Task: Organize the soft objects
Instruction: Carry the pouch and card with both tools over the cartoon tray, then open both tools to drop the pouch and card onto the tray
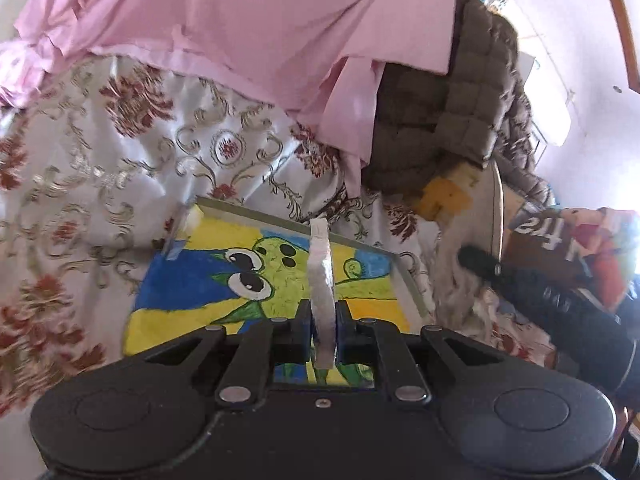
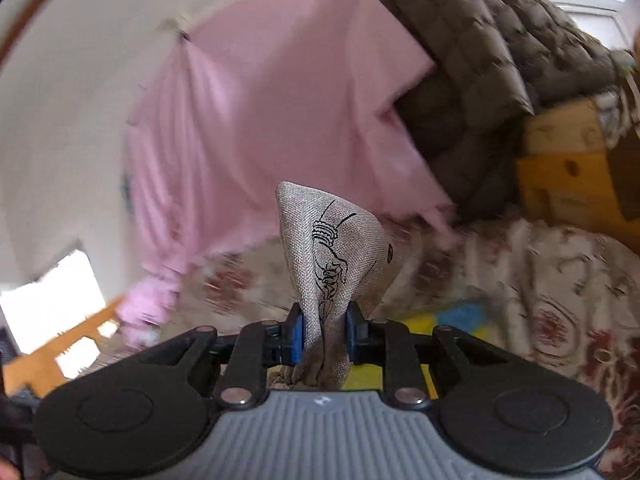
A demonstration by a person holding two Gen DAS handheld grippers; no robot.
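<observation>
My left gripper [image 1: 323, 312] is shut on a thin white foam-like piece [image 1: 320, 264] that stands edge-on between its blue pads. Under it a framed picture of a green big-eyed creature [image 1: 192, 280] lies flat on the floral bedspread [image 1: 100, 152]. In the right wrist view my right gripper [image 2: 325, 320] is shut on a grey woven fabric piece [image 2: 332, 240] with a black line drawing, bunched between the pads and rising above them. That view is blurred; the picture [image 2: 460, 316] shows as yellow and blue just beyond the fingers.
A pink sheet [image 1: 240, 20] hangs across the back, beside a brown quilted blanket [image 1: 440, 100] piled on the right. Yellow cardboard boxes [image 2: 568, 176] stand against the blanket. A black device part [image 1: 540, 292] and a colourful item [image 1: 608, 248] sit at the left view's right edge.
</observation>
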